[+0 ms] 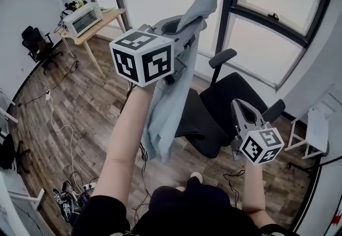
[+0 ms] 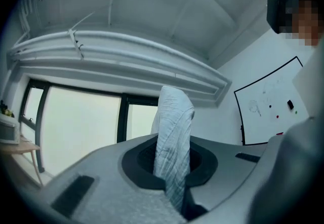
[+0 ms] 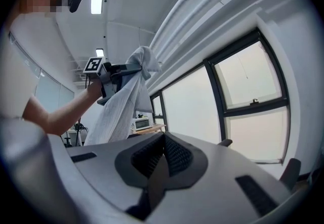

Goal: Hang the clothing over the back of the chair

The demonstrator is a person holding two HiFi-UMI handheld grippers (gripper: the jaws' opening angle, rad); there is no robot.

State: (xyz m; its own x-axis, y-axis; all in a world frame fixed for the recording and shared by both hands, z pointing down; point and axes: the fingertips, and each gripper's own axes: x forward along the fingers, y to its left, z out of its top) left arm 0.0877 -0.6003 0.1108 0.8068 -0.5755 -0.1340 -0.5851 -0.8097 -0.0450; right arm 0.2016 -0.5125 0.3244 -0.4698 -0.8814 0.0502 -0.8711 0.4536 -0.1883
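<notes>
A pale grey-blue garment [image 1: 160, 117] hangs from my left gripper [image 1: 181, 29], raised high above the black office chair [image 1: 235, 96]. One end of the cloth sticks up past the jaws; the rest drapes down in front of the chair's seat. In the left gripper view the folded garment [image 2: 174, 116] is pinched between the pads of my left gripper [image 2: 172, 162]. My right gripper [image 1: 243, 111] is lower, to the right, over the chair's back, shut with nothing in it. The right gripper view shows my right gripper [image 3: 162, 159] with pads together, and the garment [image 3: 121, 106] beyond it at the left.
A wooden table [image 1: 109, 16] with a toaster oven [image 1: 83, 18] stands at the back left, near another black chair [image 1: 37, 42]. Cables [image 1: 67, 133] and shoes [image 1: 69, 197] lie on the wood floor. A white stand [image 1: 315, 131] is at the right, under large windows [image 1: 278, 0].
</notes>
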